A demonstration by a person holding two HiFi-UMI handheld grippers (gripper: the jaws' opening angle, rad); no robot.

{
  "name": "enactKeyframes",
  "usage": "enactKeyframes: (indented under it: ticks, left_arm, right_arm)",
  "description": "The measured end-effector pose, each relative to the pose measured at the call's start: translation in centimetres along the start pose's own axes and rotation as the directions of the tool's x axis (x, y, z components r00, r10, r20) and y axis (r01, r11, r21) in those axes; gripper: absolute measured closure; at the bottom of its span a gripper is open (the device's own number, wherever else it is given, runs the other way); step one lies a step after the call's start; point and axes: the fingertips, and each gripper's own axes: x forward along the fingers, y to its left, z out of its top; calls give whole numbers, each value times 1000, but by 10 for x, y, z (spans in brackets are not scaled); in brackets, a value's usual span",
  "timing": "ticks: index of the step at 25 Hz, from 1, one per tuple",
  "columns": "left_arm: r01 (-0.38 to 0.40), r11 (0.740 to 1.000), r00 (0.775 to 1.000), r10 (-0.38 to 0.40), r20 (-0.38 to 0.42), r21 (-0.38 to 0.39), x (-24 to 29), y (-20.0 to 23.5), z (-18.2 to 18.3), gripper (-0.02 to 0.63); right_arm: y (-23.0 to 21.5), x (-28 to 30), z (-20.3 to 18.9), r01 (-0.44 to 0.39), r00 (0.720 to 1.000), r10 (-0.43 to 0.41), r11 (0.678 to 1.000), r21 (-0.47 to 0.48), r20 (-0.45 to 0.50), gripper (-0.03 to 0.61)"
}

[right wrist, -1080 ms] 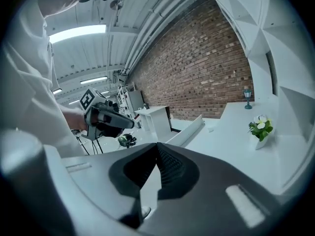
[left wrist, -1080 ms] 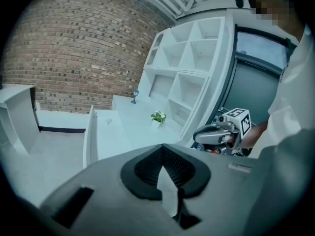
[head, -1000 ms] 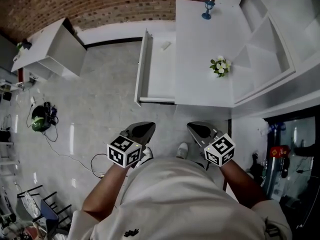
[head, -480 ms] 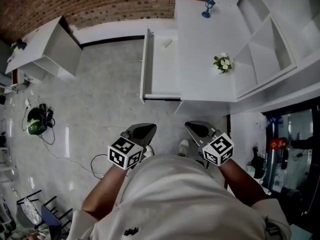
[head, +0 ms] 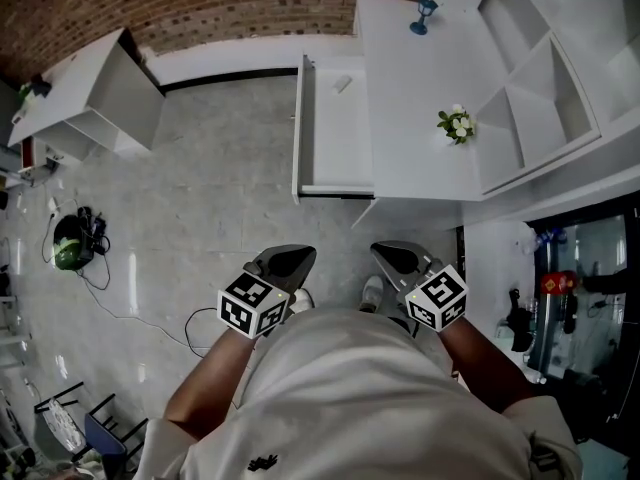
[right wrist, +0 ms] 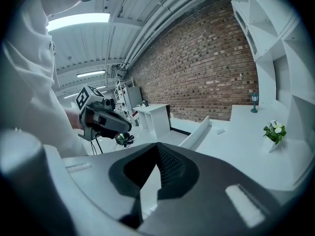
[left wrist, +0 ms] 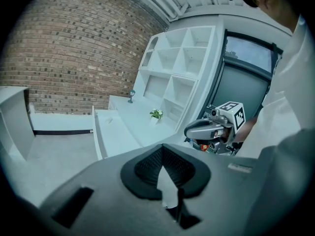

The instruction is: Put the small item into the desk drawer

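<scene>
Noted: small white item (head: 343,84) lies in open drawer (head: 335,153) — likely light, flat; pinch across its edges. Both left tool (head: 284,260) and right tool (head: 396,257) pressed together, empty.

small white item (head: 343,84) lying inside white desk drawer (head: 335,153), drawer pulled open

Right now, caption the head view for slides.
Shut left claw and right claw face open white desk drawer holding small white item.
</scene>
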Motion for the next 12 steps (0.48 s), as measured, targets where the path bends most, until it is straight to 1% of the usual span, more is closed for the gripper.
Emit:
enactKeyframes:
  ticks: [5,12]
  left_arm:
    - [0,1000,1000,0,8,6,-15,10,-4,607]
    - [-3,1000,1000,3,24,-6,-38,23,-14,607]
  right_arm:
    - [14,11,2,3,1000,-3,1000,-11,-7,566]
    - [35,29,4,-1,1000,1,1000,-29,-20,566]
